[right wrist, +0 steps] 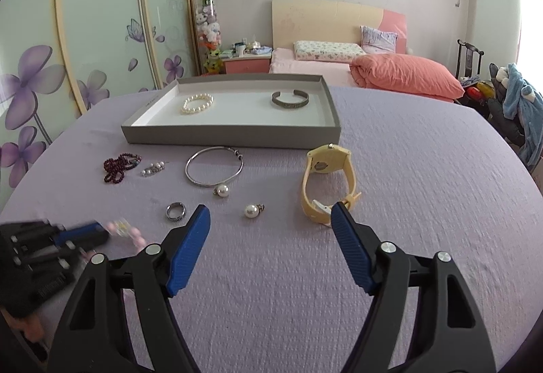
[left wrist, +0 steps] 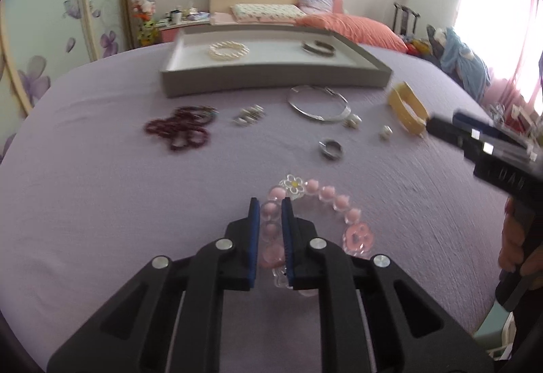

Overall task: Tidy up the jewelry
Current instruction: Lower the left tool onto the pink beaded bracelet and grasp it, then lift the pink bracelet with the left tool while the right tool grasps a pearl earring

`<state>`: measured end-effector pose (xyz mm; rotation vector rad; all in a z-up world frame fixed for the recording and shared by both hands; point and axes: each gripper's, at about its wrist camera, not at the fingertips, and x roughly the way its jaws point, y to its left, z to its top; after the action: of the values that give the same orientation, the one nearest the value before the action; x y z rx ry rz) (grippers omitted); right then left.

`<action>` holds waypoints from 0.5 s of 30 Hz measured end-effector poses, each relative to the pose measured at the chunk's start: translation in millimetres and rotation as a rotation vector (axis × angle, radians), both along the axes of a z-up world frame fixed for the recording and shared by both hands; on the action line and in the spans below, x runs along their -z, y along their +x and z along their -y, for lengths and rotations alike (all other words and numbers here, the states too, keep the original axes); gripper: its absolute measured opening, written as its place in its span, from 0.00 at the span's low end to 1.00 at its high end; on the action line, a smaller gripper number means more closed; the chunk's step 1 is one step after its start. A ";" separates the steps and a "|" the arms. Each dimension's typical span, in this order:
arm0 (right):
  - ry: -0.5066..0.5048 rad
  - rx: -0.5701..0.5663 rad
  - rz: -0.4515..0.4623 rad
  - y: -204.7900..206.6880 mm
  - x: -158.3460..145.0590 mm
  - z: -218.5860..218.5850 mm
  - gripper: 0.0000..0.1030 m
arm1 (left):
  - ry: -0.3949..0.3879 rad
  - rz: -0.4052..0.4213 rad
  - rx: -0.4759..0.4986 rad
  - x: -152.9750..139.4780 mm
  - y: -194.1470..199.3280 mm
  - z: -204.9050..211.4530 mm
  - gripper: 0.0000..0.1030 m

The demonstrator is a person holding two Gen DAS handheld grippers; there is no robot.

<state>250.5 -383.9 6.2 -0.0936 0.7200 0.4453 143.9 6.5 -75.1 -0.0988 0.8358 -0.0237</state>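
My left gripper point(left wrist: 270, 203) is shut on a pink bead bracelet point(left wrist: 334, 200) with a daisy charm, low over the purple cloth; it shows blurred in the right wrist view point(right wrist: 130, 234). My right gripper point(right wrist: 269, 213) is open and empty, just short of a yellow watch point(right wrist: 325, 183). A grey tray point(right wrist: 234, 135) at the back holds a pearl bracelet point(right wrist: 198, 103) and a dark cuff point(right wrist: 290, 100). On the cloth lie a silver bangle point(right wrist: 213, 169), two pearl pendants point(right wrist: 251, 211), a ring point(right wrist: 175, 211), dark red beads point(right wrist: 118, 166) and a small silver piece point(right wrist: 152, 168).
The table is covered by a purple cloth point(right wrist: 424, 186). Behind it are a bed with an orange quilt point(right wrist: 404, 74), a nightstand point(right wrist: 247, 62) and a flowered wardrobe point(right wrist: 85, 51). Clothes hang on a chair at the right point(right wrist: 516, 101).
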 end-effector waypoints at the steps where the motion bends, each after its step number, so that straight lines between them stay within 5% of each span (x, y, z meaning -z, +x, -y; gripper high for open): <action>1: -0.002 -0.005 -0.011 0.9 2.1 -1.9 0.69 | -0.007 0.008 -0.012 -3.0 -0.9 -5.0 0.12; 15: -0.064 -0.004 -0.182 28.8 30.8 -22.7 0.45 | -0.095 0.160 -0.051 -57.5 -8.5 -44.0 0.13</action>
<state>279.3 -361.3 -24.6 -0.1153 0.9135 0.4388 135.3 50.5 -17.7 -0.2051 0.6719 -0.0234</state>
